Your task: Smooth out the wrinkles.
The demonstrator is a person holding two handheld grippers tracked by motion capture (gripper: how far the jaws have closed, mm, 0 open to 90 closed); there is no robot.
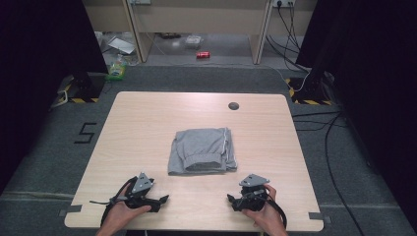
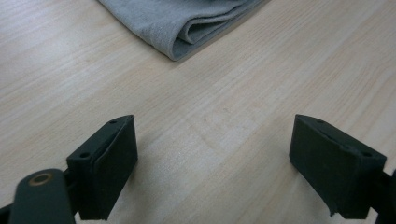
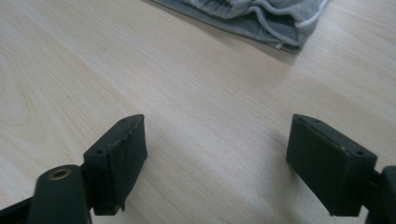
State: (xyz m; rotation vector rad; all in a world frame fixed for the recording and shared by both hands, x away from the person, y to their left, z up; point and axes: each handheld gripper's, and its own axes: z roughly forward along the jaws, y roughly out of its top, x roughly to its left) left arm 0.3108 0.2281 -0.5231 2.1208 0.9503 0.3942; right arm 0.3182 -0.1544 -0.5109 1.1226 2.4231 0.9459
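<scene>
1. The grey garment (image 1: 201, 151) lies folded into a neat stack at the middle of the counter (image 1: 147, 123); the folding looks finished.
2. Left claw (image 1: 160, 202) and right claw (image 1: 233, 201) rest near the counter's near edge, both released and empty.
3. Little appears left, perhaps only withdrawing.

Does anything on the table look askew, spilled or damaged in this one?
Nothing stands out. The folded grey garment lies compact mid-table, slightly skewed to its edges. The left gripper and right gripper rest near the front edge, jaws open and empty.
</scene>
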